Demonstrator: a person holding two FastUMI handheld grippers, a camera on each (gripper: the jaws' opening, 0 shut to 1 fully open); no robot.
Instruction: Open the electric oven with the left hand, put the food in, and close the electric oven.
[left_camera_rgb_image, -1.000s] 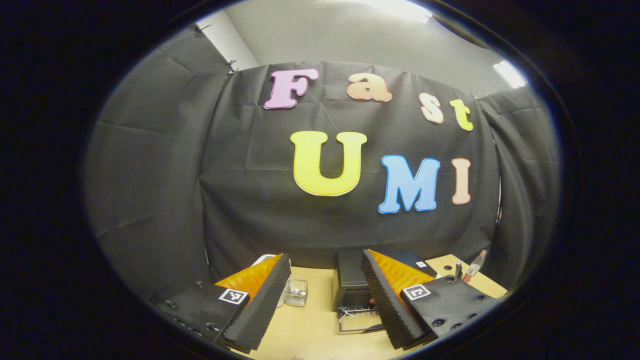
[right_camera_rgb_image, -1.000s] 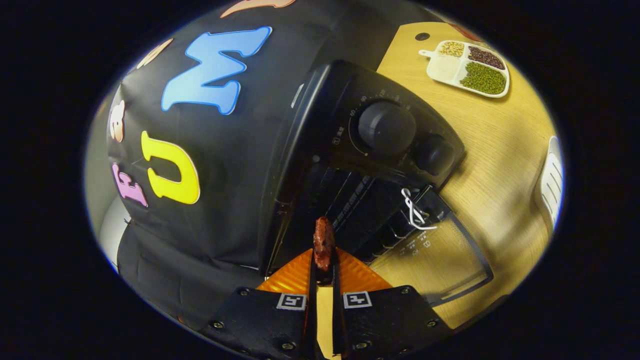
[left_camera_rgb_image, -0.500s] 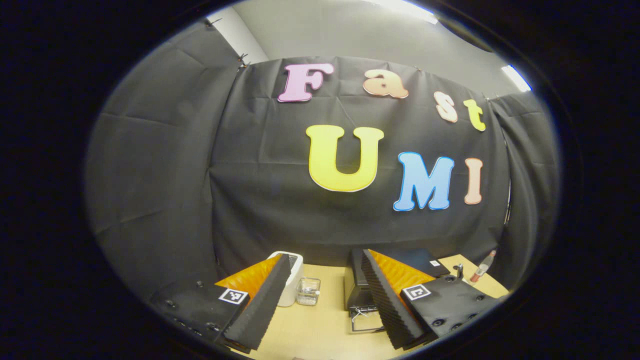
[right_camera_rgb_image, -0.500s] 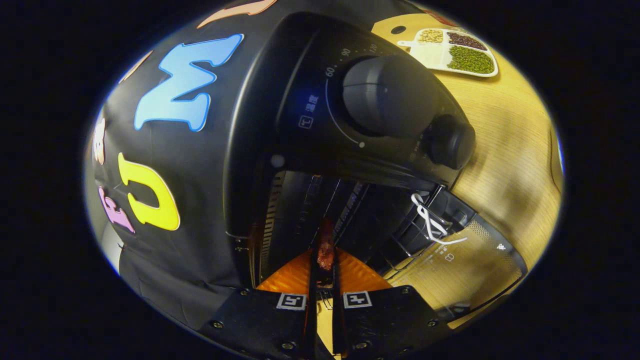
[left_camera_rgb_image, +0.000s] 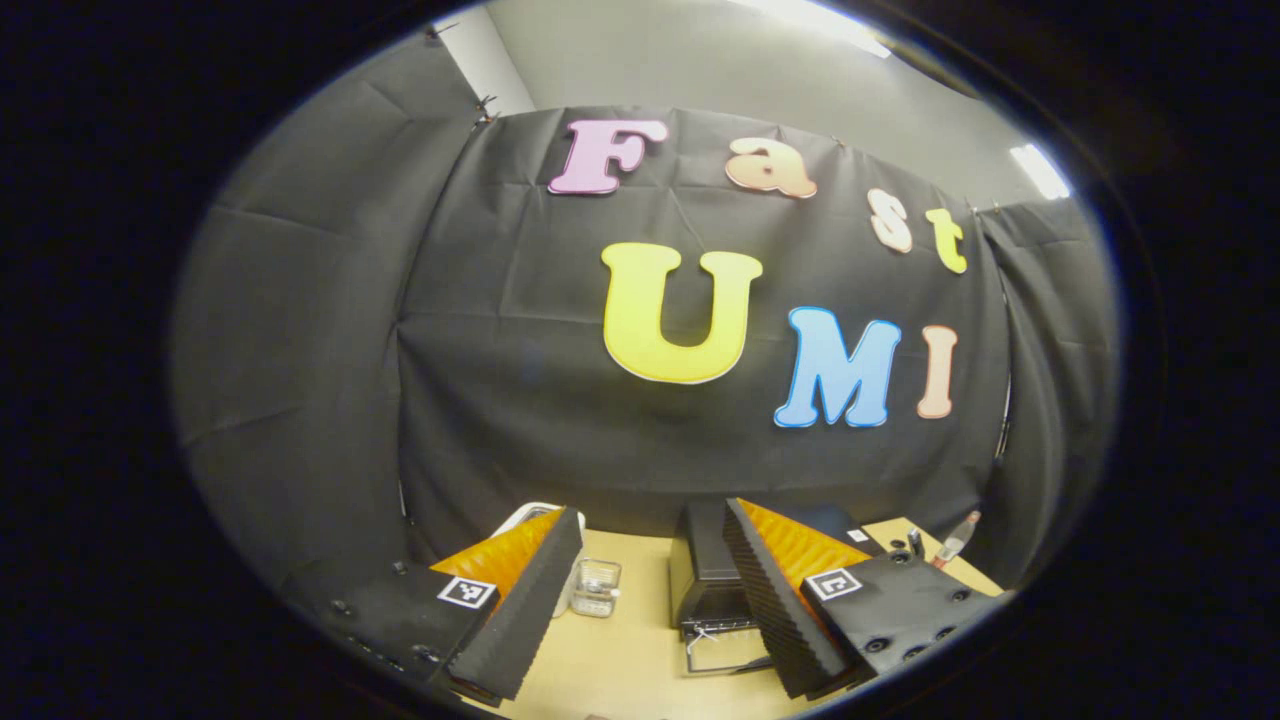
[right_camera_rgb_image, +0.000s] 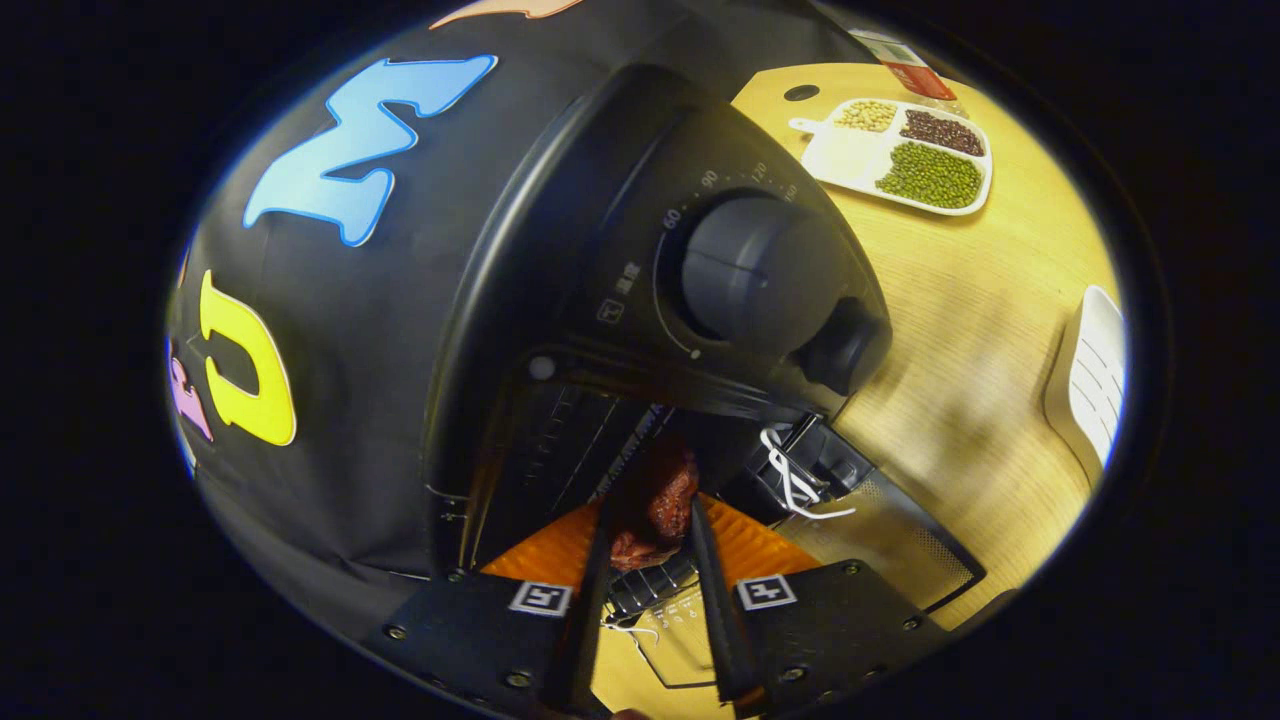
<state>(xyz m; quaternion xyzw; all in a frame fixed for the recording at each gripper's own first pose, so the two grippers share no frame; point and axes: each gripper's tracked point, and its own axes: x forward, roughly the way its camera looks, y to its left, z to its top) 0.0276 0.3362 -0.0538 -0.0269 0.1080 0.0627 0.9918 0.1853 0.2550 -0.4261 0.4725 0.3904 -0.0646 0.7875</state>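
Now the right gripper (right_camera_rgb_image: 648, 560) is seen with jaws parted wider than before, the meat (right_camera_rgb_image: 660, 505) released inside the open oven (right_camera_rgb_image: 620, 260); the left gripper (left_camera_rgb_image: 640, 600), wide open and empty, is left to close the door (right_camera_rgb_image: 890, 540).

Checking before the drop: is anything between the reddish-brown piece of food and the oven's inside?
Nothing visible. The black electric oven has its glass door folded open below, and the reddish-brown food sits within the right gripper at the oven's mouth.

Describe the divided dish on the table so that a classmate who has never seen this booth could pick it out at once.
Start at the black oven on the wooden table, then look beyond its big dial. There lies a white divided dish holding green, dark red and pale beans in separate compartments, unlike the plain white slatted object nearby.
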